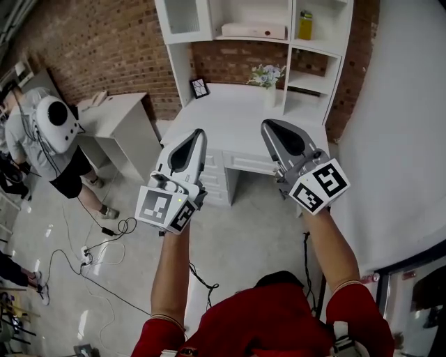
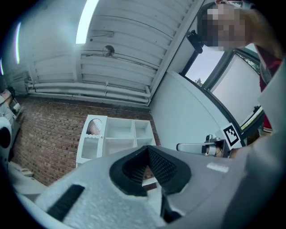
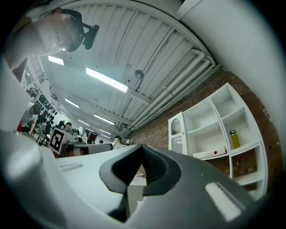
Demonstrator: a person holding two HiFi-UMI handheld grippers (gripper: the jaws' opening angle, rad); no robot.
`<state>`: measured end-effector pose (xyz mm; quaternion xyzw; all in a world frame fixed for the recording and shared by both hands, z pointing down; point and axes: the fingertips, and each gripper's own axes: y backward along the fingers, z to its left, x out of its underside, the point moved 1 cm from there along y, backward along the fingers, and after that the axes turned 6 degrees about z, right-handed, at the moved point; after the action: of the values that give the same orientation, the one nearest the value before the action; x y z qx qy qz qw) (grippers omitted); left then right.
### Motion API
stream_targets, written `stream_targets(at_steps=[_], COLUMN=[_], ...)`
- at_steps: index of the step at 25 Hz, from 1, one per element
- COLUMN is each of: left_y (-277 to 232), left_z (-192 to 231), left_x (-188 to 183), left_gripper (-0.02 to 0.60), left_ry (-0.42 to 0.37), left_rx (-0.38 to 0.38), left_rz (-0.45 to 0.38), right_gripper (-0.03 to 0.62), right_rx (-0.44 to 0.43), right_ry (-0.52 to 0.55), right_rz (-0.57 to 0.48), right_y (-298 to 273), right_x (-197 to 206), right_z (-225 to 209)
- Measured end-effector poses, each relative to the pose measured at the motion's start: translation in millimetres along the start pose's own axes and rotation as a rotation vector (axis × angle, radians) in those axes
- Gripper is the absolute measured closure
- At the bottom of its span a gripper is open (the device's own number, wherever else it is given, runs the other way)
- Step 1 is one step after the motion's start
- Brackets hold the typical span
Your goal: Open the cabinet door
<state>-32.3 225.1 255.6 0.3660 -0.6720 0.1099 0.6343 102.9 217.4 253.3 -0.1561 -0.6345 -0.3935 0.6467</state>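
A brick wall (image 1: 104, 42) backs a white desk (image 1: 223, 115) with shelves above; the cabinet door (image 1: 185, 17) sits closed at the shelves' upper left; the left gripper (image 1: 197, 134) and right gripper (image 1: 268, 127) hover well short of it, both with jaws pressed together on nothing

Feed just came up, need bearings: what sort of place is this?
Likely a lab mock-up of a home study: white desk with hutch against a brick wall, loose cables across the floor.
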Motion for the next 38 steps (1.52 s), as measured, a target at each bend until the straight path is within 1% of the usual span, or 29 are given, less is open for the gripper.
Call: stream_targets(at_steps=[3, 7, 10, 13, 18, 24, 31, 35, 38], left_y=[2, -7, -20, -40, -96, -185, -287, -332, -356], left_z=[11, 28, 42, 57, 98, 164, 244, 279, 302], left_x=[0, 3, 9, 20, 46, 74, 101, 116, 124], left_gripper=[0.575, 0.575, 0.575, 0.575, 0.575, 0.575, 0.575, 0.575, 0.575], left_ry=[0.010, 0.015, 0.016, 0.019, 0.019, -0.006, -0.026, -0.022, -0.010], left_rx=[-0.001, 0.004, 0.005, 0.004, 0.000, -0.011, -0.029, -0.045, -0.050], left_rz=[-0.011, -0.022, -0.027, -0.023, -0.008, 0.004, -0.018, -0.020, -0.010], right_gripper=[0.582, 0.582, 0.582, 0.582, 0.582, 0.582, 0.582, 0.582, 0.582], right_rx=[-0.006, -0.012, -0.020, -0.024, -0.037, -0.059, -0.096, -0.113, -0.118], right_ry=[0.014, 0.035, 0.049, 0.052, 0.050, 0.052, 0.074, 0.079, 0.078], right_rz=[0.010, 0.006, -0.003, -0.019, -0.040, -0.053, -0.059, -0.047, -0.042], right_y=[-10, -27, -42, -58, -100, -169, -255, -293, -316], right_x=[6, 11, 15, 20, 42, 63, 83, 96, 102], right_z=[5, -1, -14, -36, -92, -178, -273, -316, -337])
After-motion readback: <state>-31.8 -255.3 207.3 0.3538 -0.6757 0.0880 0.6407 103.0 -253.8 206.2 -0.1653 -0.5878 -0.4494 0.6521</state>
